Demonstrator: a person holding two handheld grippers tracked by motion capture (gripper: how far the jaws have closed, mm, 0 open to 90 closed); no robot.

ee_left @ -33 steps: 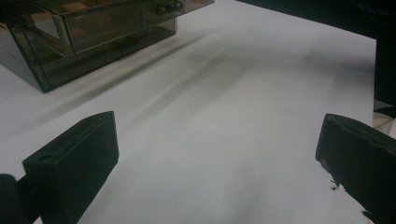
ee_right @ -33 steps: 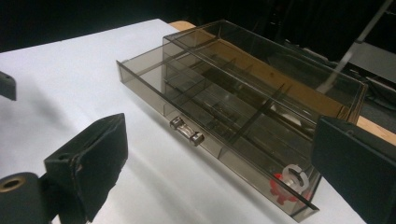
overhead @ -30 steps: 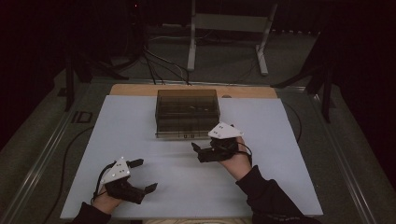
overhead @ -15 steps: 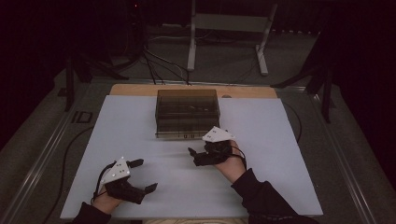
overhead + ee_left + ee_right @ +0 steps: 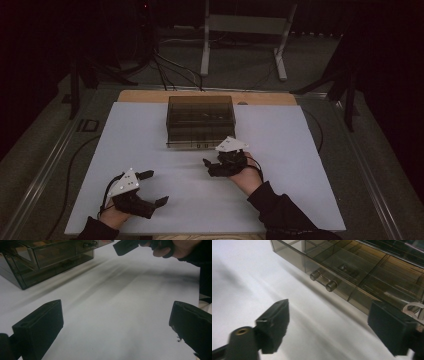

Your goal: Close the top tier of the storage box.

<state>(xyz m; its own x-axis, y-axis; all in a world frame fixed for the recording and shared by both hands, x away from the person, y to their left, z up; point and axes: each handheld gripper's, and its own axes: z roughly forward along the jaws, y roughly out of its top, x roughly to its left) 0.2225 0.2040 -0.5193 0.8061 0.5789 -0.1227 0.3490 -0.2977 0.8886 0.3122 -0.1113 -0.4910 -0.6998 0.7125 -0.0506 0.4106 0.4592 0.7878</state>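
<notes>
A smoked, see-through drawer box (image 5: 201,121) is set at the far middle of a white table (image 5: 300,150), with the right gripper (image 5: 214,166) held just before its knobbed drawer front (image 5: 323,281), jaws spread and empty, while the left gripper (image 5: 153,188) is held near the front edge, likewise released.

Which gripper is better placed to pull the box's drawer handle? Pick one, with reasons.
Right. The right gripper is open, close in front of the box, its handle just ahead of the jaws. The left gripper sits farther back.
</notes>
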